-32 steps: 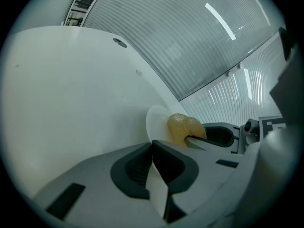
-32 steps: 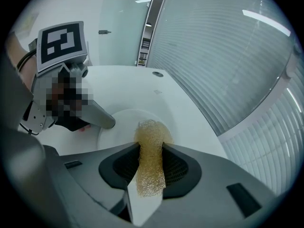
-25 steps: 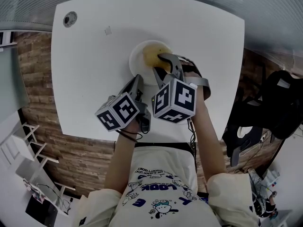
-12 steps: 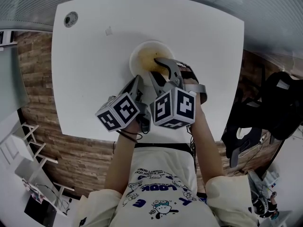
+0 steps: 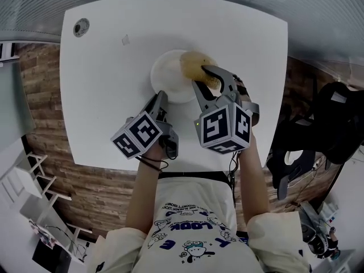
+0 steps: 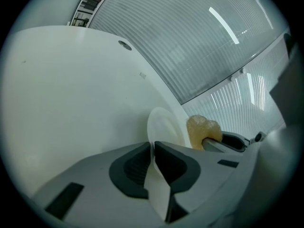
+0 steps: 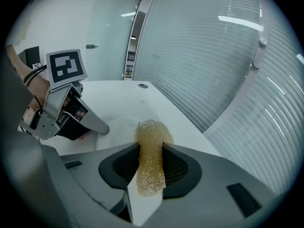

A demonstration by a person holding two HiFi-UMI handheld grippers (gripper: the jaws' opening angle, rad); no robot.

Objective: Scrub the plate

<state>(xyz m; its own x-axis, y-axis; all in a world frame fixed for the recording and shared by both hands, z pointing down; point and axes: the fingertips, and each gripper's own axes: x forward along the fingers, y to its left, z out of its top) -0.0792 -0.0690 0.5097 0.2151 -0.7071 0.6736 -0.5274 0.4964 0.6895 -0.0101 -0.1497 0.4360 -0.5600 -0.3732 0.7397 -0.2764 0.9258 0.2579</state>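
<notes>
The plate [image 5: 168, 79] lies flat on the white table [image 5: 96, 101], a little above the middle of the head view. Its lower rim runs between the jaws of the left gripper [image 5: 161, 97]. They stand nearly together with the pads against the thin edge. They have just been opening a little, so the pinch may be easing. That hold is probably there to keep the plate from sliding. At the plate's upper right edge is a yellow mesh sponge [image 5: 195, 65], clamped in the right gripper [image 5: 206, 77]. Its jaws are partly closed, squeezing the sponge at its middle so a tuft juts past the tips for rubbing. I cannot tell whether the tuft touches the plate.
</notes>
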